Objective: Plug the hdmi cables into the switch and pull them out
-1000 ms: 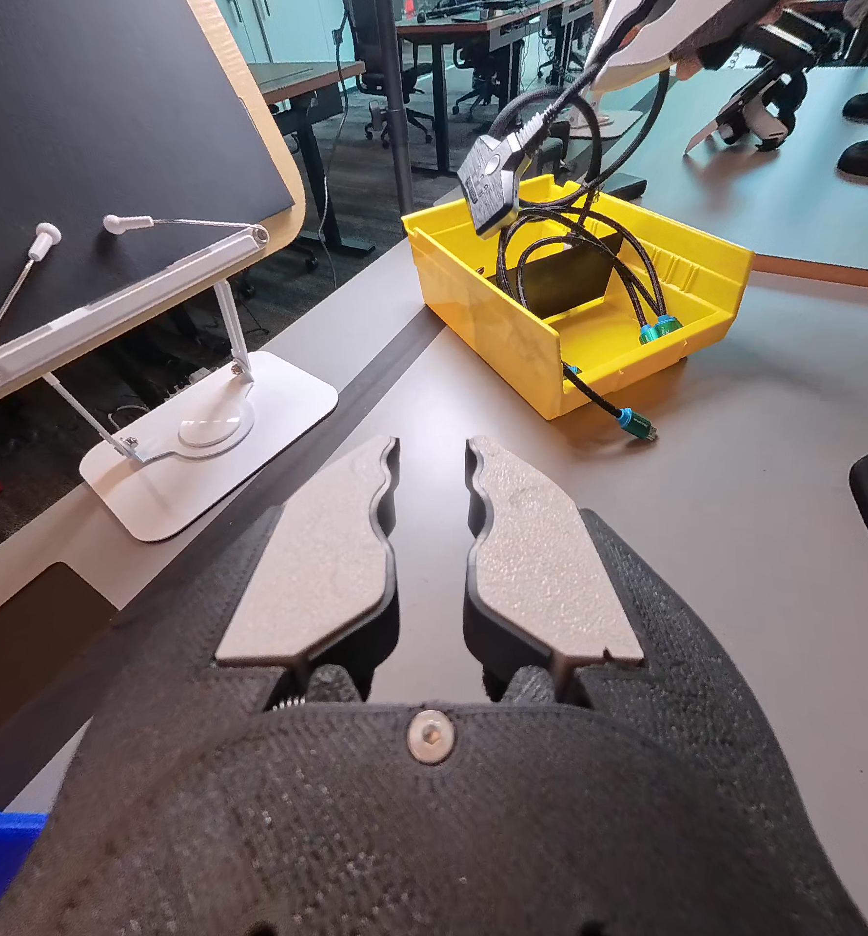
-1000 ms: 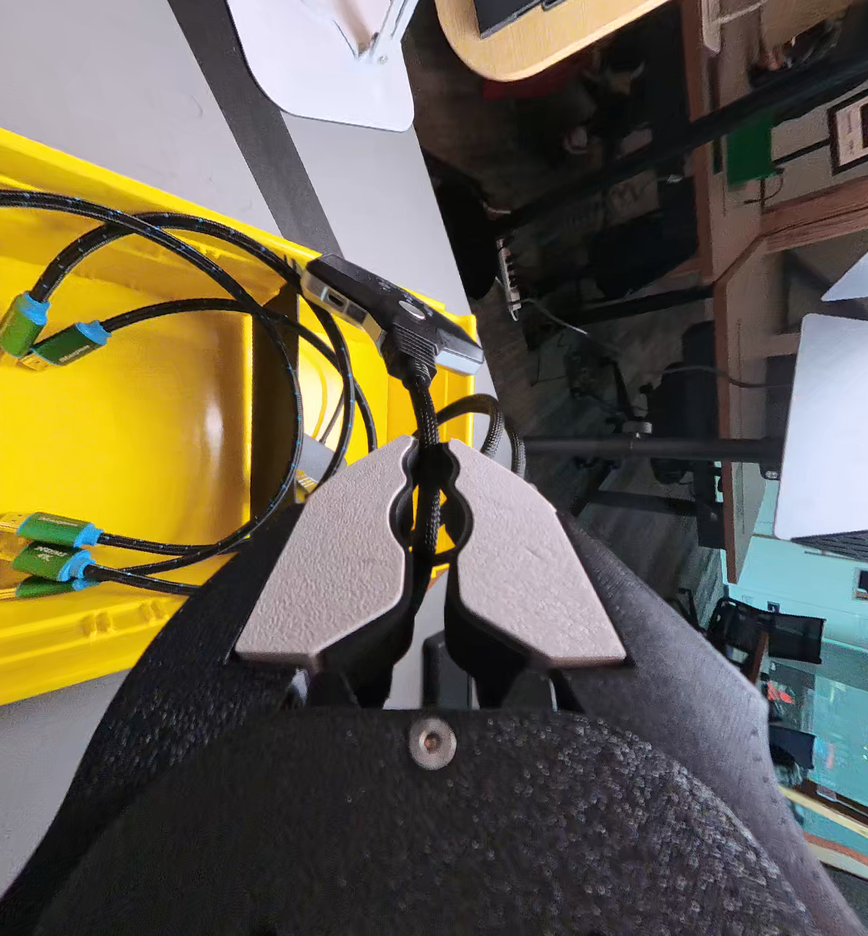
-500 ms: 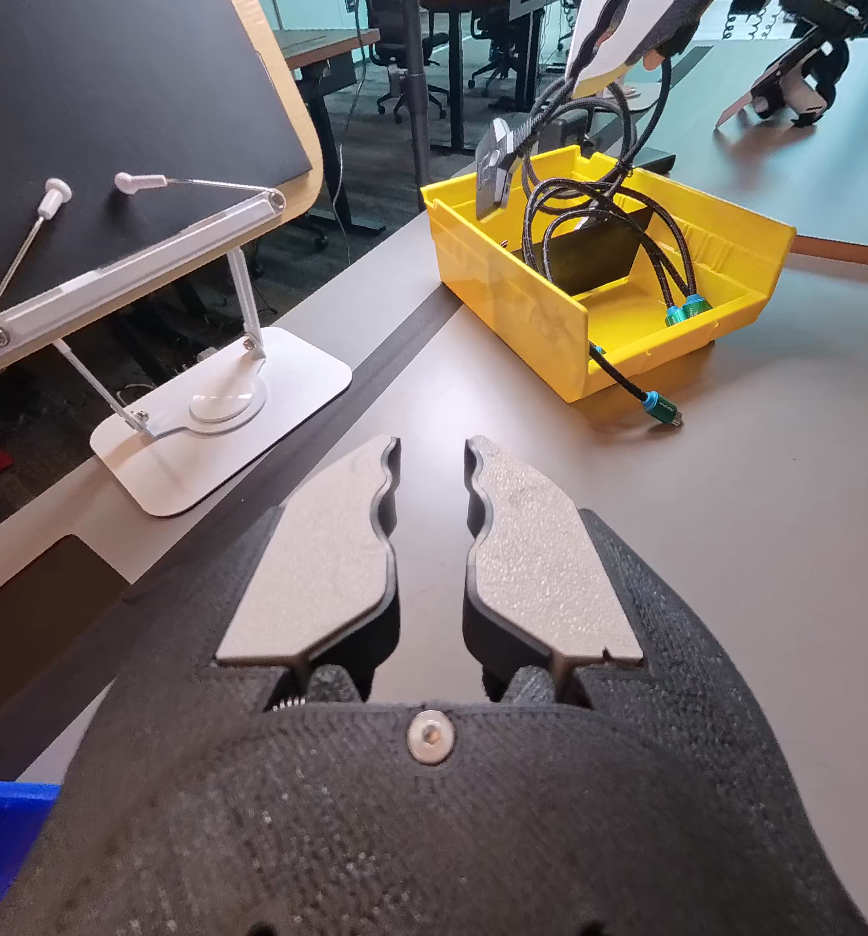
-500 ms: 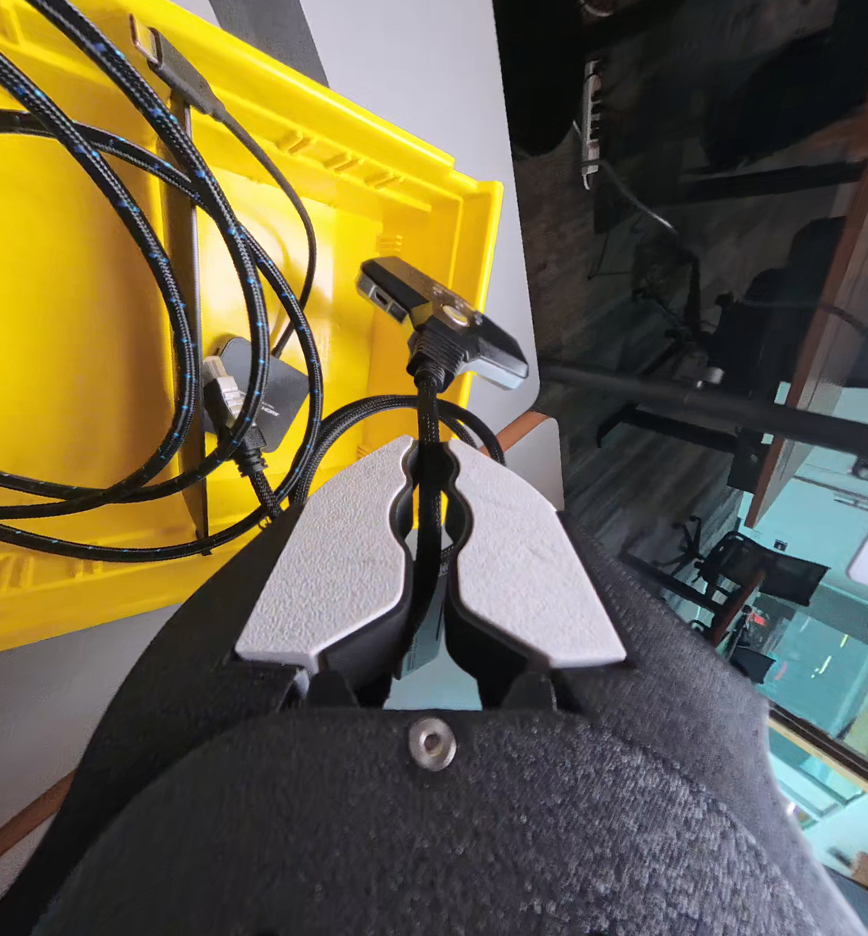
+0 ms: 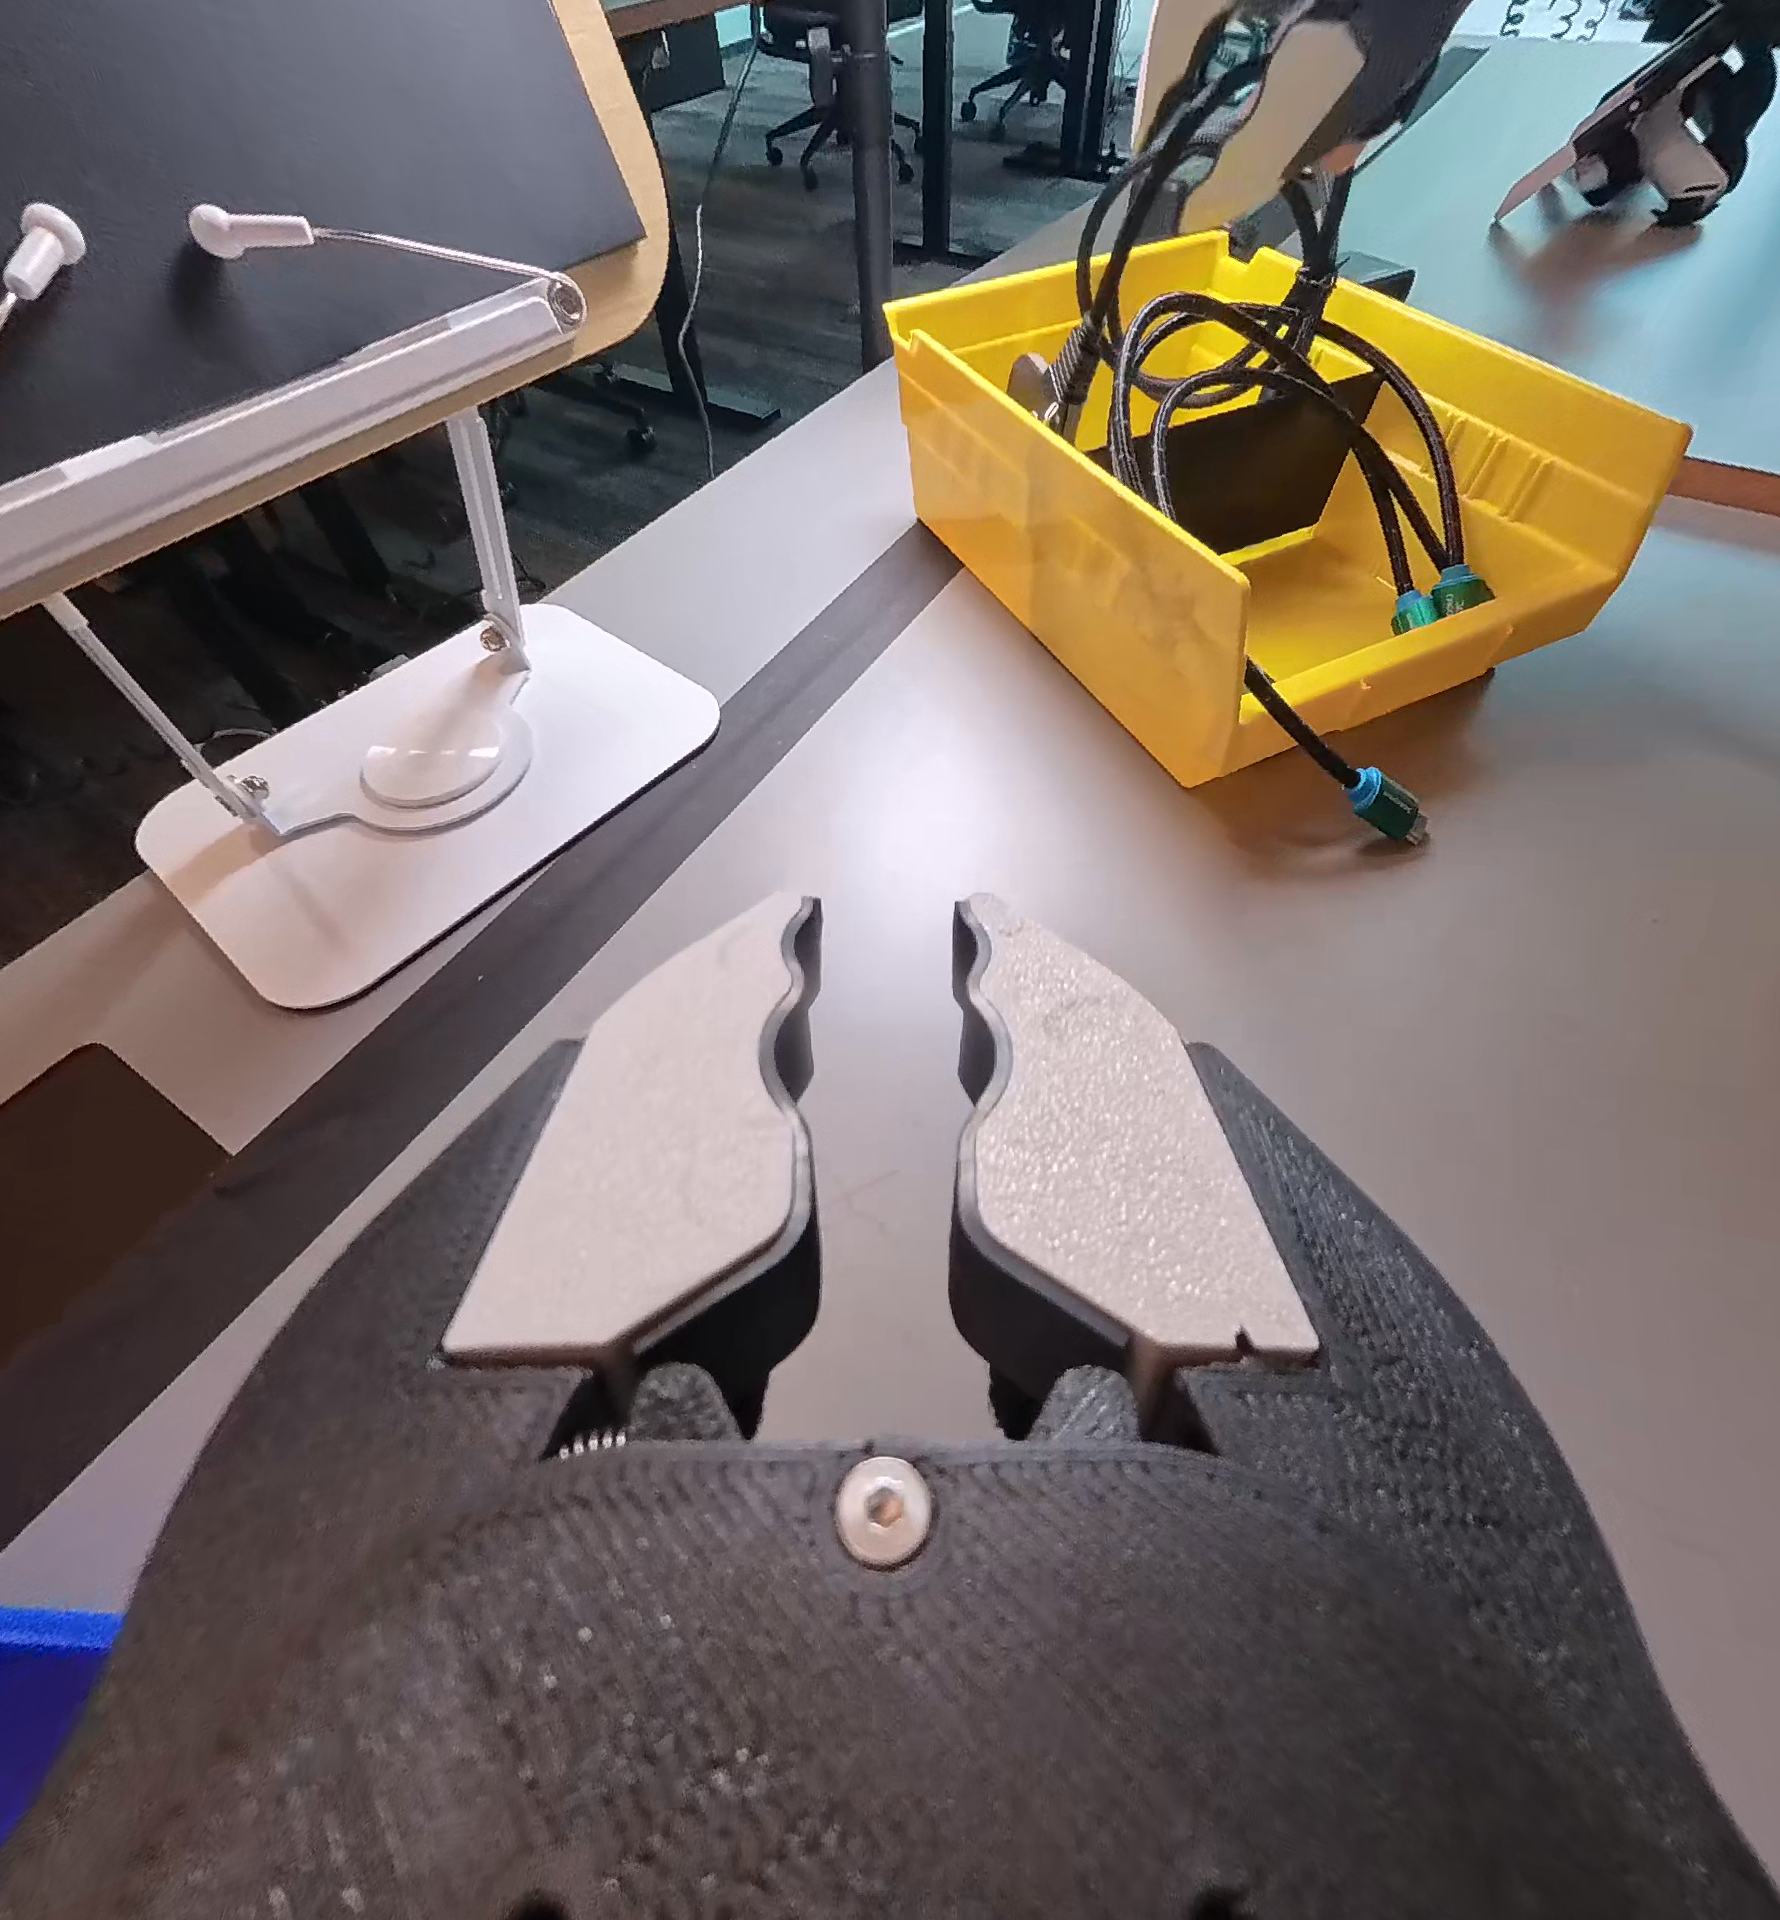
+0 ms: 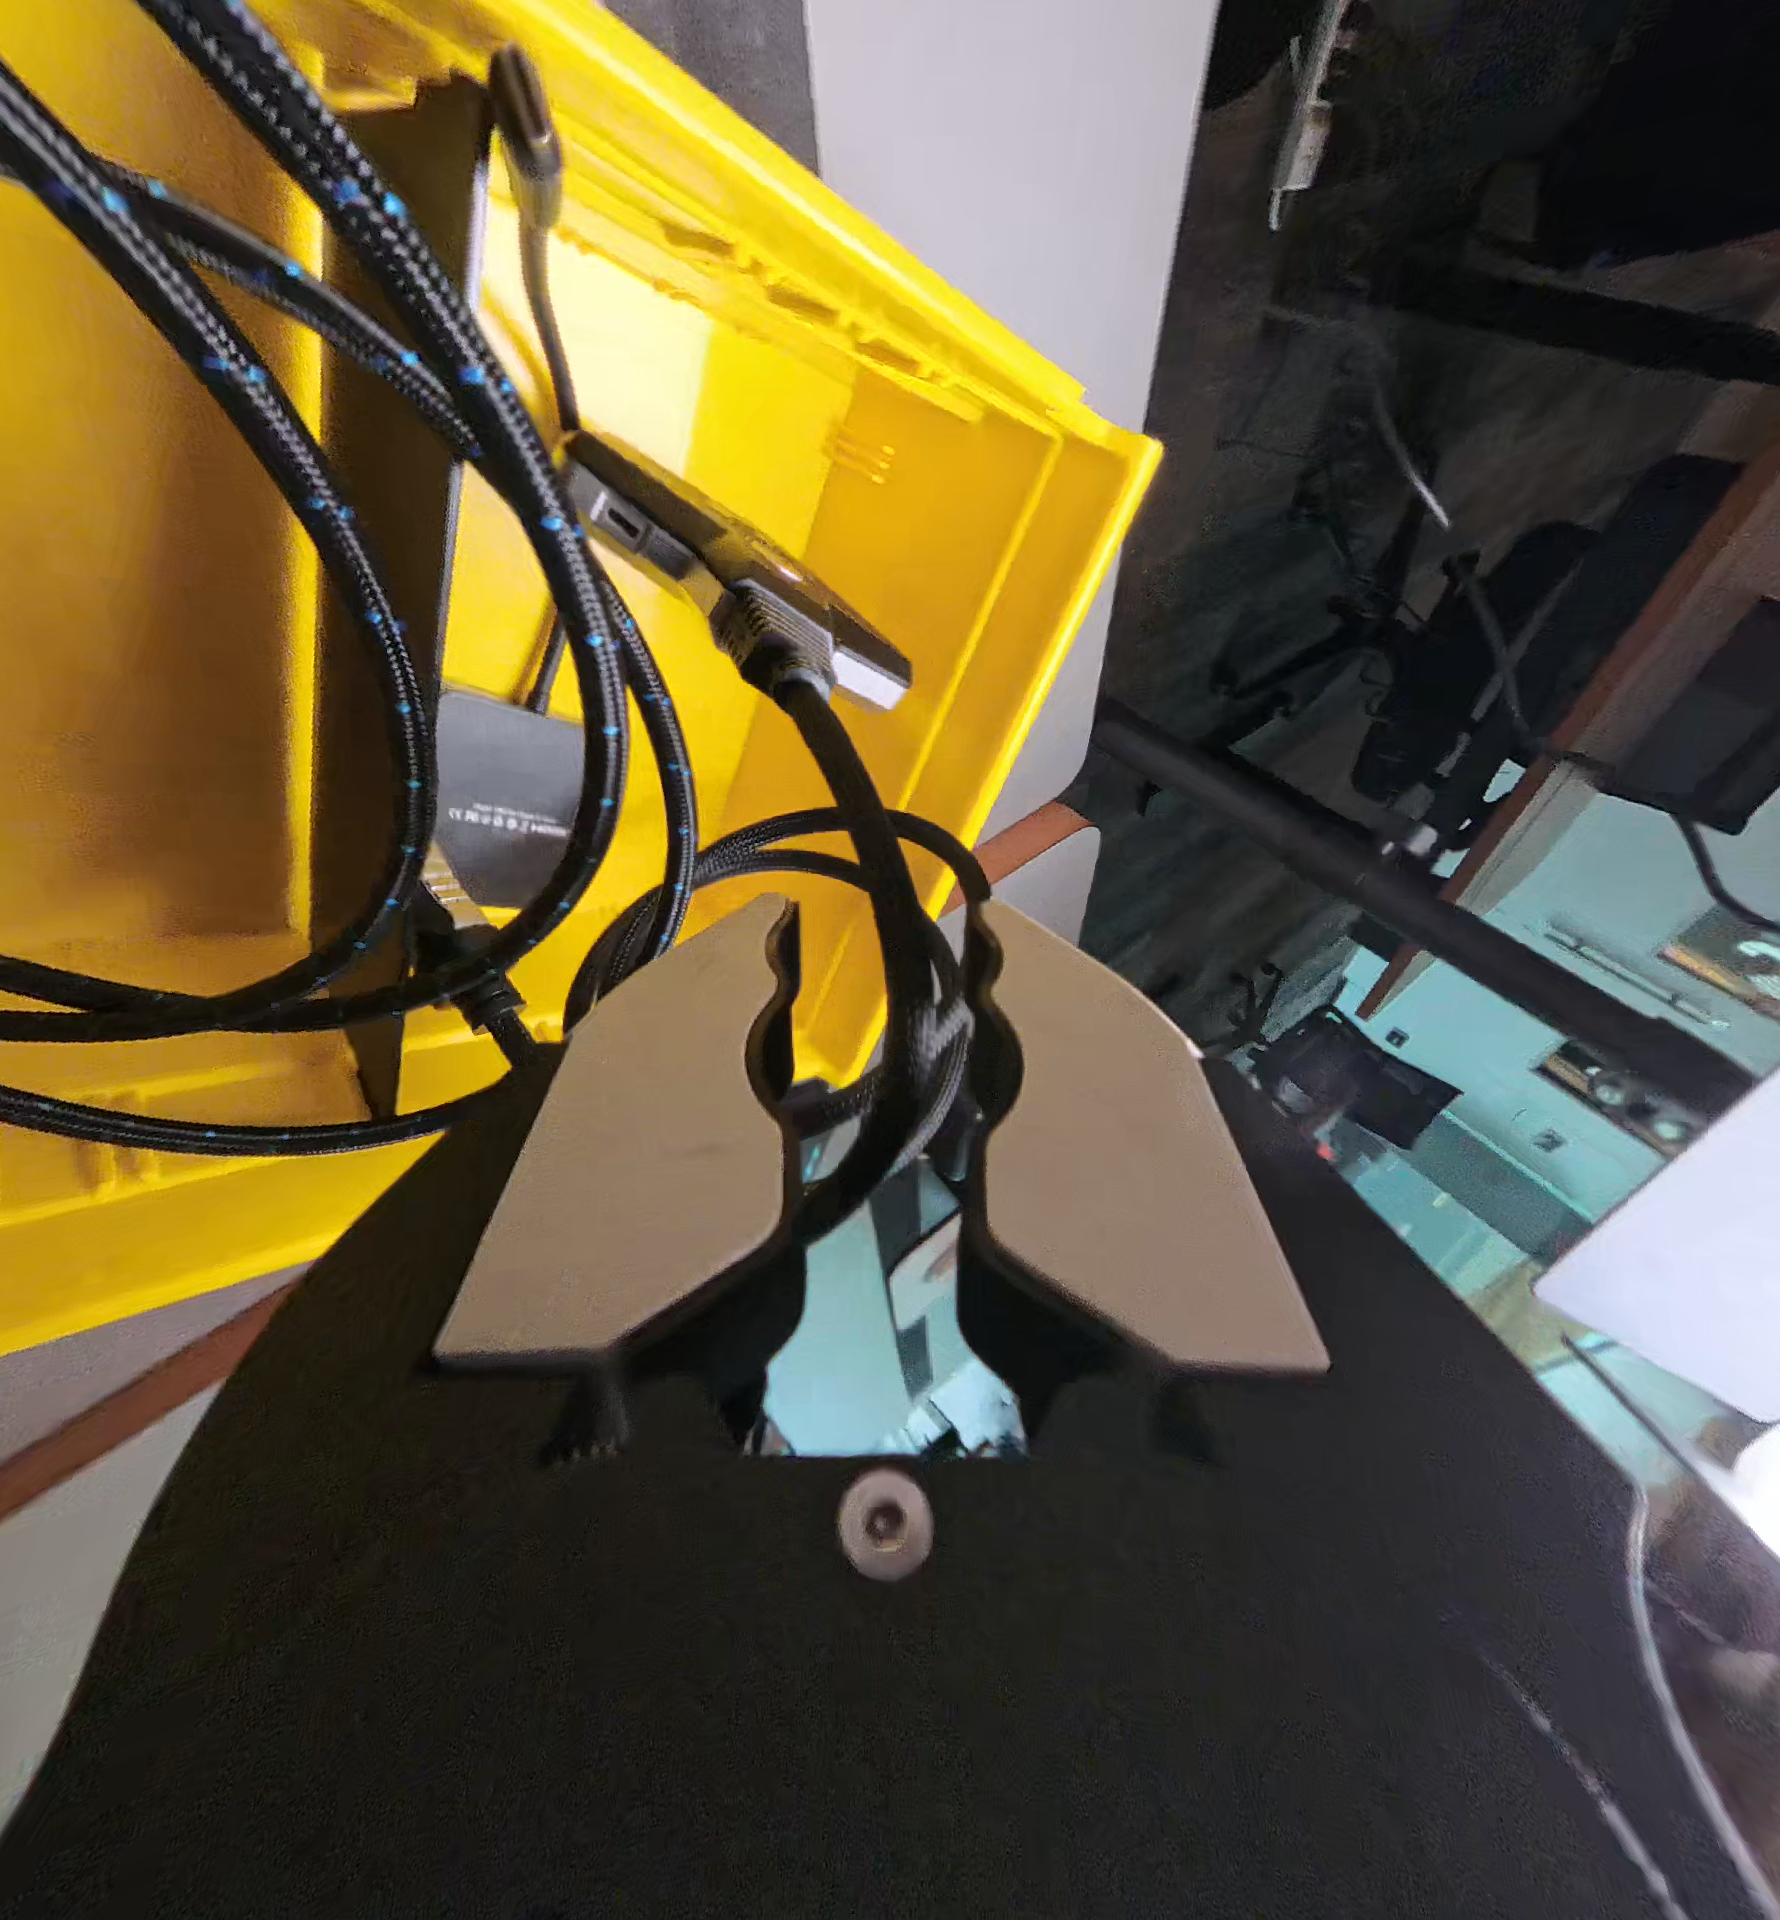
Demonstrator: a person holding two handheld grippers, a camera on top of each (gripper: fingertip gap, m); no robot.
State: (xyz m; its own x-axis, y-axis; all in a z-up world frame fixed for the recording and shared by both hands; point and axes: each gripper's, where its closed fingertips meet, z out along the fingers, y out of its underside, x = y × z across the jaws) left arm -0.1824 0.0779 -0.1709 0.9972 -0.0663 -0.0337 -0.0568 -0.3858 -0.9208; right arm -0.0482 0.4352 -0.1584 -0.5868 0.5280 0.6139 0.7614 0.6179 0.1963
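A yellow bin [image 5: 1073,561] on the grey table holds black braided HDMI cables with green plugs [image 5: 1437,608]. One plug [image 5: 1390,816] lies outside on the table. My right gripper [image 6: 884,909] is over the bin's far corner [image 6: 969,582], jaws apart. The switch's braided lead [image 6: 865,810] runs loosely between its fingers. The small dark switch [image 6: 740,582] hangs at the lead's end, just inside the bin. It also shows in the left wrist view [image 5: 1037,384]. My left gripper [image 5: 888,914] is open and empty above the table, short of the bin.
A white stand [image 5: 429,748] holding a dark board [image 5: 242,156] stands left of the bin at the table edge. A blue bin corner [image 5: 3,1714] is at lower left. A second dark box [image 6: 512,800] lies in the yellow bin. Office desks lie beyond.
My right gripper has opened off the switch's lead, and the switch has dropped lower into the bin. My left gripper has drifted slightly, still open.
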